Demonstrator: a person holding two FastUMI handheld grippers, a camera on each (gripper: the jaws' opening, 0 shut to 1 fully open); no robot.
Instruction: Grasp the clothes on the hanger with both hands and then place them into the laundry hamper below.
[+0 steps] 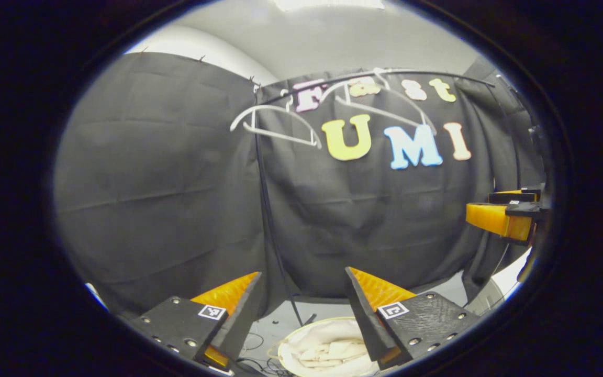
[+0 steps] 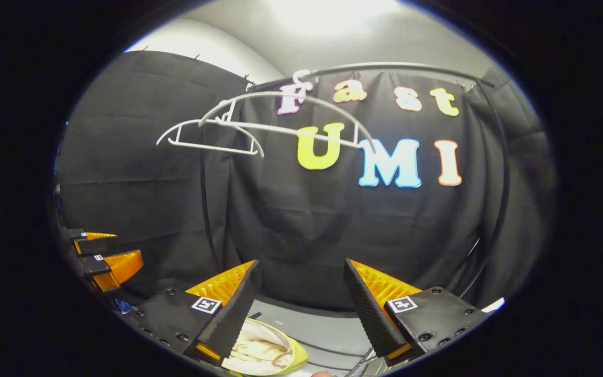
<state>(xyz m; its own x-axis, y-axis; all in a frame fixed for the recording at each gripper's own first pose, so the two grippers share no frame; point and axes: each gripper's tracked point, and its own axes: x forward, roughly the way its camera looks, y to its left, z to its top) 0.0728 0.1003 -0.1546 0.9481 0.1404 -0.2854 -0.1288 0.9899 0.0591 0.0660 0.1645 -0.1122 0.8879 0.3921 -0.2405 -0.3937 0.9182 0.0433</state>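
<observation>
Left gripper view puts your left tongs [image 1: 304, 303] low in the picture, fingers spread wide with nothing between them. Beyond and below them sits the laundry hamper [image 1: 301, 330], its pale rim round a heap of cream clothes [image 1: 327, 348] that lie inside it. Up top, the rail [image 1: 375, 77] runs across the booth's black cloth wall, and two white hangers [image 1: 275, 123] hang from it bare, one beside the other. At the right edge of this view you can see your right tongs [image 1: 505, 209] from the side, held in the air and well apart from the hamper.

In the right gripper view your right tongs stand just as wide open, gripping nothing. The hamper shows below the left finger [image 2: 228, 309], with the cream clothes in it partly hidden behind that finger. The two bare hangers overlap under the rail here. Your left tongs sit at the far left edge of this view, fingers apart.
</observation>
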